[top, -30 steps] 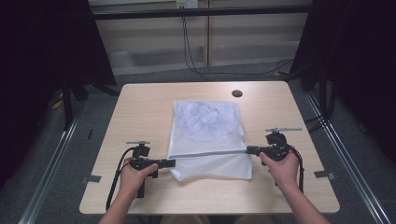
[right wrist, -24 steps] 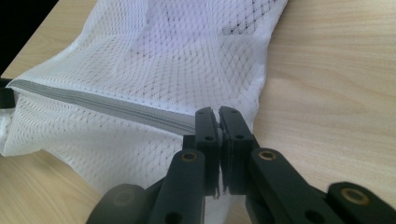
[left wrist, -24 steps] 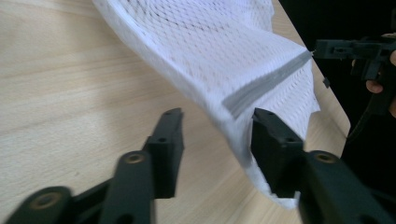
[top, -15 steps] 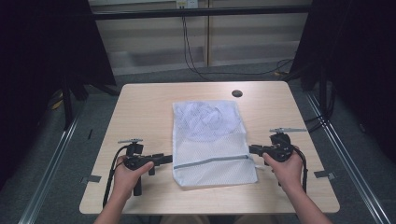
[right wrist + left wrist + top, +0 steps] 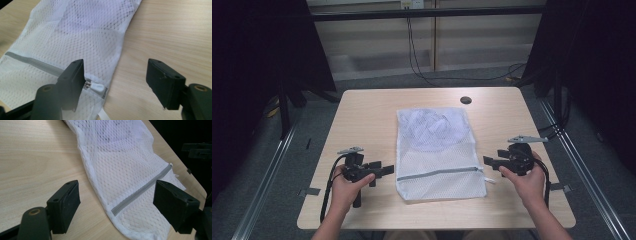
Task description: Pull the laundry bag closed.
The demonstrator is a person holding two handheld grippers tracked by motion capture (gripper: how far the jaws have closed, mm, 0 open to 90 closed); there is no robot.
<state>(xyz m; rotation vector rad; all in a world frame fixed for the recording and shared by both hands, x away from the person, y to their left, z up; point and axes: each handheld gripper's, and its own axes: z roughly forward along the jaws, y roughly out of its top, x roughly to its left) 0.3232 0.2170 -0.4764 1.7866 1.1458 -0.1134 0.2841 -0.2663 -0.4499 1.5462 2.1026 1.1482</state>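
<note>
Two grippers, one mesh laundry bag [image 5: 439,152], flat on the wooden table [image 5: 367,107]. Left gripper [image 5: 384,170] just beside the bag's left edge, jaws spread wide, holding nothing; in the left gripper view, bag edge [image 5: 100,195] and near end of the grey zipper [image 5: 140,191] lying between and ahead of the jaws. Right gripper [image 5: 488,162] just beside the bag's right edge, jaws likewise spread and empty; in the right gripper view, white zipper pull [image 5: 96,87] directly in front of the left-hand jaw, almost touching it, with the bag's seam running forward between the jaws. Pale garment [image 5: 432,127] visible through the mesh, farther from both grippers than the zipper line.

Probable step in hand: taking hold of the bag at the zipper ends, possibly to open it. For a clean grasp:
- Right jaws brought slightly toward the pull, so that the tab sits centred between them, not against one pad.
- Left jaws lowered over the bag edge at the zipper's closed end, pinching mesh and tape together, to anchor against the pull.
- Closing only once one pad is under the fabric; thin mesh flat on wood likely to slip otherwise.
- Tension kept along the zipper line, not across it.
</note>
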